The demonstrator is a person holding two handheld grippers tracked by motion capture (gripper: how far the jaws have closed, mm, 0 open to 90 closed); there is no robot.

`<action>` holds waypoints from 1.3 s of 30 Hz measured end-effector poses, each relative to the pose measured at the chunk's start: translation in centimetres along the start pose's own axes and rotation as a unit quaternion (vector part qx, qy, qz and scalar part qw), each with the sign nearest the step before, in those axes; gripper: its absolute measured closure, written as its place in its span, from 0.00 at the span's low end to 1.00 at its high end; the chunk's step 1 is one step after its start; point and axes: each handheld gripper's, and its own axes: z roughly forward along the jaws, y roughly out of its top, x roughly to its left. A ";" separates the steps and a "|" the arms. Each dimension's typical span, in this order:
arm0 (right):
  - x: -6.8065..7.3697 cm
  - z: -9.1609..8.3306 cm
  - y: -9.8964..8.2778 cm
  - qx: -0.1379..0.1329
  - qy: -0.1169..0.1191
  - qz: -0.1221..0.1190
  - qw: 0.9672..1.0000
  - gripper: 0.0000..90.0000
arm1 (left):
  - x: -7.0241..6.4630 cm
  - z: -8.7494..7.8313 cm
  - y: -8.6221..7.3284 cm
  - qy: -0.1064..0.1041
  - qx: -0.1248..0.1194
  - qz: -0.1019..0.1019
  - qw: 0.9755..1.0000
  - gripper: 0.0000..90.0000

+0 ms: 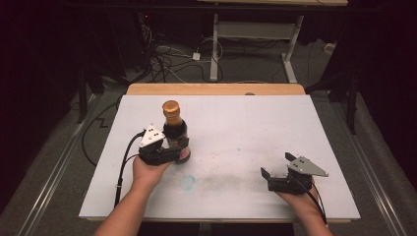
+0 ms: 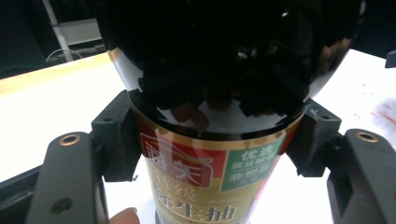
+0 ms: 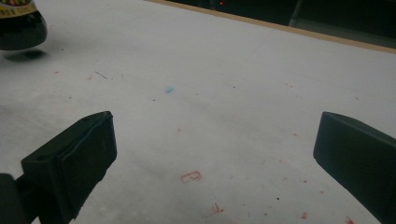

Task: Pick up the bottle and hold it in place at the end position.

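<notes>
Two grippers work over the white table (image 1: 255, 128), and we see them best in the high view. At lower left of that frame, our left gripper (image 1: 174, 153) is clamped on a dark sauce bottle (image 1: 176, 135), its jaws pressing the labelled body from both sides. The bottle stands roughly upright, its copper-coloured cap (image 1: 171, 109) pointing toward the top of the frame, left of the table's centre. In the left gripper view the bottle (image 2: 219, 93) takes up the middle of the frame, with a black pad (image 2: 116, 140) tight against each side of its red, gold and green label (image 2: 205, 182). In the right gripper view the bottle's base (image 3: 21, 28) sits in the upper left corner with a shadow beneath it, apparently just clear of the surface.

At lower right of the high view, our right gripper (image 1: 276, 166) rests low near the table's near edge, well apart from the bottle. Its jaws stand wide with nothing between them; in the right gripper view they frame bare, lightly stained tabletop (image 3: 210, 116). A faint blue smudge (image 1: 187, 182) marks the table between our two hands.
</notes>
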 end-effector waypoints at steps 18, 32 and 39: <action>-0.1 -0.1 0.0 -0.001 0.002 0.000 1.000 0.00 | -2.5 5.1 -1.2 -0.030 0.012 -0.008 0.999 0.33; -0.2 -0.1 -0.1 -0.002 0.003 0.004 1.000 0.00 | -3.3 8.9 -2.4 -0.033 0.025 -0.009 0.999 0.33; -0.2 -0.1 -0.1 -0.001 0.003 0.004 1.000 0.00 | -3.6 10.0 -2.7 -0.035 0.024 -0.009 0.999 0.33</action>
